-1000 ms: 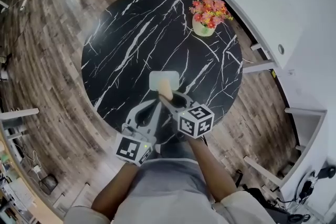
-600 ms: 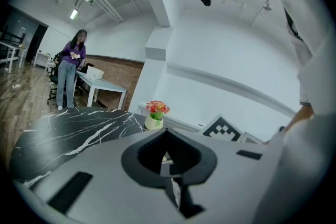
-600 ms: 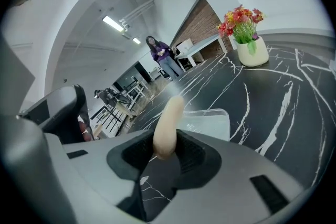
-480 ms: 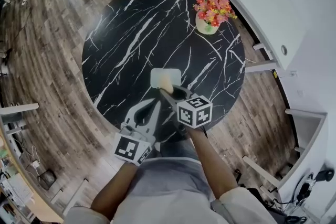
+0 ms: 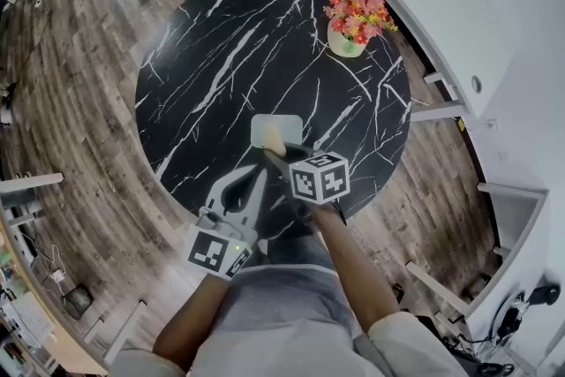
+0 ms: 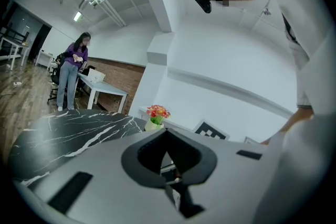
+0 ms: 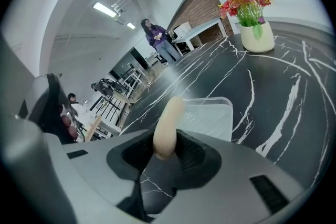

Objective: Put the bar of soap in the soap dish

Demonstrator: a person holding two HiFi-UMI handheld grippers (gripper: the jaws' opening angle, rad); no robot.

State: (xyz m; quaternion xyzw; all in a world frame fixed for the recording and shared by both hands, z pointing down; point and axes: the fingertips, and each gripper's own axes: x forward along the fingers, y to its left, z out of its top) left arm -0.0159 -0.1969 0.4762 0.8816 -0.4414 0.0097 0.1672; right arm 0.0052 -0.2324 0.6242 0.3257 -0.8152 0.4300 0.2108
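Note:
A pale beige bar of soap [image 7: 168, 124] stands edge-on between the pads of my right gripper [image 7: 167, 153], which is shut on it. In the head view the soap [image 5: 276, 142] hangs over the near edge of the clear, ribbed soap dish [image 5: 277, 126], with the right gripper [image 5: 277, 156] tilted downward behind it. I cannot tell whether the soap touches the dish [image 7: 209, 115]. My left gripper [image 5: 261, 174] lies just left of the right one, above the table's near edge, jaws together and empty. In the left gripper view its jaw tips [image 6: 167, 132] meet.
The round black marble table [image 5: 221, 57] carries a vase of red and pink flowers [image 5: 355, 20] at its far right. A white counter [image 5: 459, 4] runs along the right. Wooden floor surrounds the table. A person [image 6: 71, 73] stands far off by a desk.
My right gripper has sunk a little and tipped further down, with the soap in it, closer over the dish. The left gripper has stayed put.

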